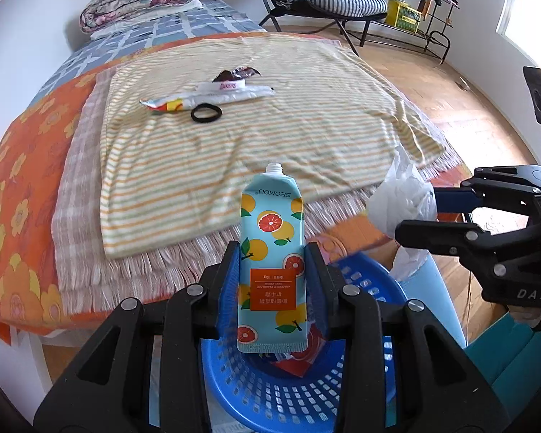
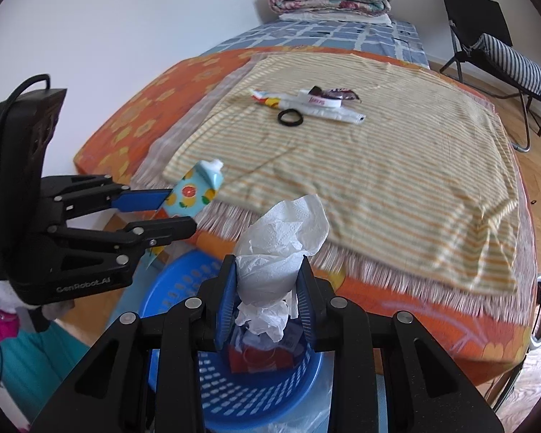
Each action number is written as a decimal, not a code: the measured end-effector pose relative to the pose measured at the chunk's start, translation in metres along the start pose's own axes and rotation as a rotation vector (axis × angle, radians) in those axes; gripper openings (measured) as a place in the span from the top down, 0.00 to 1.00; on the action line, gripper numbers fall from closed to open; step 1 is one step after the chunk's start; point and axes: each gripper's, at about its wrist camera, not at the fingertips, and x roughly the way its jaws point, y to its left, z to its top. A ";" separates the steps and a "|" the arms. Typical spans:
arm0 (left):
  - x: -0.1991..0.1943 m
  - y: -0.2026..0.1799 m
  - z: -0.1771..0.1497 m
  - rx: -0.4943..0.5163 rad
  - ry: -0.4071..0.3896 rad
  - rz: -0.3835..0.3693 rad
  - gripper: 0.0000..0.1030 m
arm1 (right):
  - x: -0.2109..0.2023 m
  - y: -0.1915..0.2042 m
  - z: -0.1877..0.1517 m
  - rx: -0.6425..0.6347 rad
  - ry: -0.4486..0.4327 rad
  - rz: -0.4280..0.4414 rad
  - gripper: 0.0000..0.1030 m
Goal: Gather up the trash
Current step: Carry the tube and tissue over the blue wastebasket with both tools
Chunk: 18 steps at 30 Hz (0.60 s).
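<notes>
Carrying trash to the blue basket [image 1: 292, 397]: my left gripper [image 1: 272, 270] clamps the hand-cream tube [image 1: 270, 252], my right gripper [image 2: 267, 288] the crumpled tissue [image 2: 277, 252], both above its rim. Next, I release each inside.

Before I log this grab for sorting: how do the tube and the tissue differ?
The tube is a flat, printed pack with citrus fruit; the tissue is plain white and crumpled. The tube sits in the left gripper, the tissue in the right gripper. Both are clamped above the blue basket.
</notes>
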 end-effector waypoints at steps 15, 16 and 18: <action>0.007 -0.002 -0.047 -0.027 0.061 0.000 0.65 | 0.007 0.017 -0.047 -0.012 0.071 0.023 0.71; 0.008 -0.002 -0.049 -0.029 0.065 -0.001 0.65 | 0.009 0.019 -0.050 -0.012 0.078 0.026 0.71; 0.009 -0.002 -0.055 -0.030 0.075 0.000 0.65 | 0.011 0.020 -0.053 -0.014 0.087 0.029 0.71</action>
